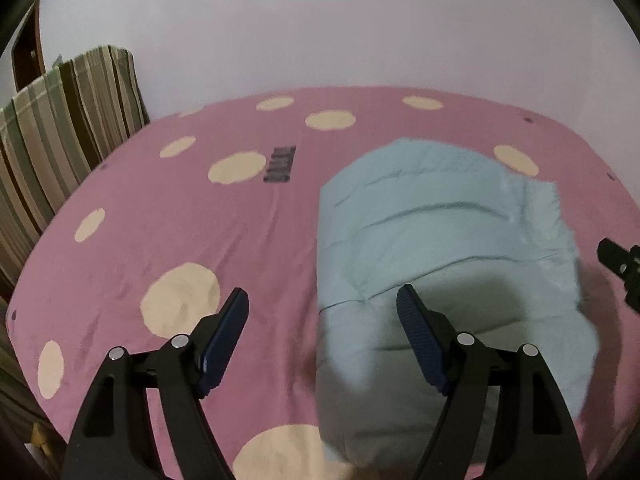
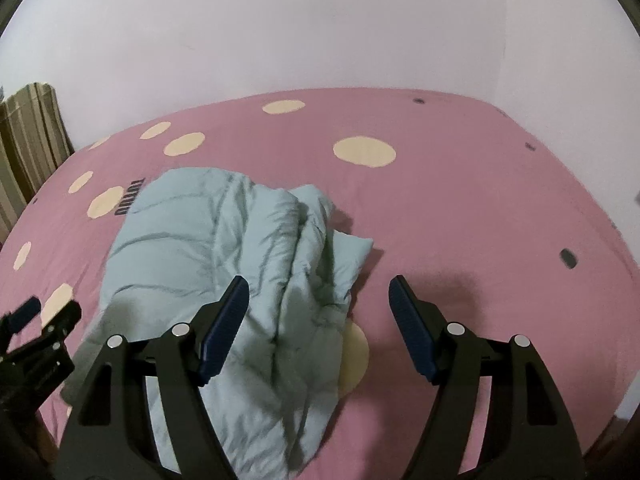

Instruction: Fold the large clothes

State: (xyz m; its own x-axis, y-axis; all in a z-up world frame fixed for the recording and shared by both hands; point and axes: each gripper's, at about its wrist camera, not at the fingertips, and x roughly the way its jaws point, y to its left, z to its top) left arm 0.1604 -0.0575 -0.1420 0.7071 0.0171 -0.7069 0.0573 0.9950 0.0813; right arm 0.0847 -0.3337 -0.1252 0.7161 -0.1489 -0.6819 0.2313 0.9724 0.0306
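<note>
Here, a pale blue garment point(image 2: 224, 264) lay folded and rumpled on a bed covered by a pink sheet point(image 2: 460, 208) with cream dots, as two hand-held grippers hung above it. The left gripper point(image 1: 322, 304) stood released, its jaws spread wide with nothing between the blue ribbed pads point(image 1: 224, 340); from its own camera one finger sat over bare sheet and the other over the near part of the garment, without pressing on it. The right gripper point(image 2: 318, 292) was likewise released and gripped nothing, its jaws parted over the garment's crumpled right edge and the pink sheet beside it. In the left wrist view the garment point(image 1: 440, 248) appeared as a fairly flat, squared bundle, right of the bed's middle, near a small dark printed mark point(image 1: 280, 164) on the sheet. A striped cloth point(image 1: 68, 120) was draped at the far left by the bed's edge, and a plain pale wall point(image 2: 320, 28) rose behind. The tip of each gripper showed at the edge of the other's view
</note>
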